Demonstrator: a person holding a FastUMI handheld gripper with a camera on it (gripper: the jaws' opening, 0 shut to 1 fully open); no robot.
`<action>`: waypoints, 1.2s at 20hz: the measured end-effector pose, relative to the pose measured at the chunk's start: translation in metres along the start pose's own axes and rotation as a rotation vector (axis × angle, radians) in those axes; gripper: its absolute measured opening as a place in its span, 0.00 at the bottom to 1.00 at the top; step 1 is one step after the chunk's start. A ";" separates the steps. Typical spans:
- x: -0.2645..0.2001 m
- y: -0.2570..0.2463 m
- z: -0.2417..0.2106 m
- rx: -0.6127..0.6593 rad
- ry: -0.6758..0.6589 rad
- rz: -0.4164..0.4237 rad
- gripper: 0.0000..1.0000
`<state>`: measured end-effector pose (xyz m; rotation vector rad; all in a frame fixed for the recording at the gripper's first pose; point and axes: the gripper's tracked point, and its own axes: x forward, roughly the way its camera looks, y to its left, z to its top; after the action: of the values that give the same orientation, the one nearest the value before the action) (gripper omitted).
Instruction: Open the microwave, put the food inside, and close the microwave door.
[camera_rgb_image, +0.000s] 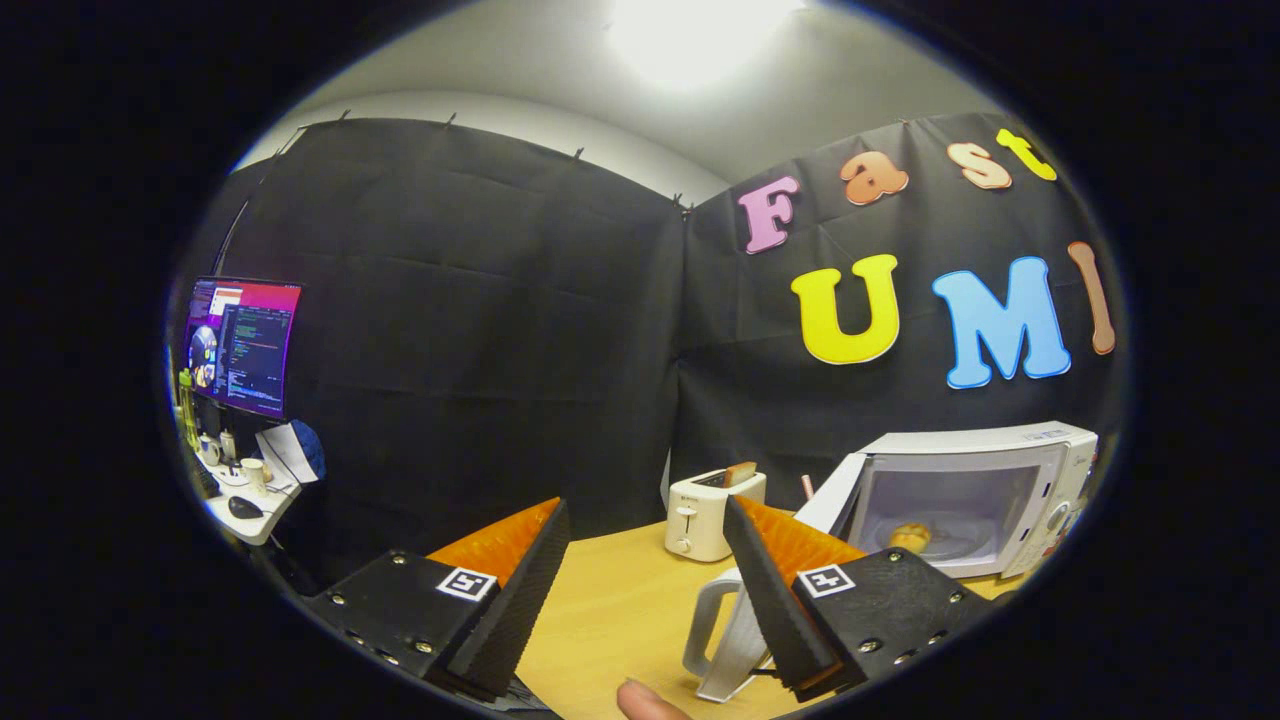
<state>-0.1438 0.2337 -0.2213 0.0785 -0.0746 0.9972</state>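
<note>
The claw (640, 560) stood wide apart, gripping nothing, its fingers (520, 590) raised; a fingertip (645, 700) showed below.

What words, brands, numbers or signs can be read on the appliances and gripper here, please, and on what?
No legible text.
Microwave: mark on its top front corner, too small to read.
Toaster: mark on its front, too blurred.
Monitor: screen text too small.
Gripper, open over the wooden table: one square coded marker on each finger, no words.
</note>
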 end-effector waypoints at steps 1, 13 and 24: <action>0.007 0.008 -0.015 0.004 0.026 0.017 0.92; 0.039 -0.013 -0.127 0.153 0.251 -0.113 0.05; -0.023 -0.118 -0.113 0.075 0.220 -0.385 0.01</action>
<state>-0.0540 0.1622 -0.3397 0.0486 0.1745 0.6185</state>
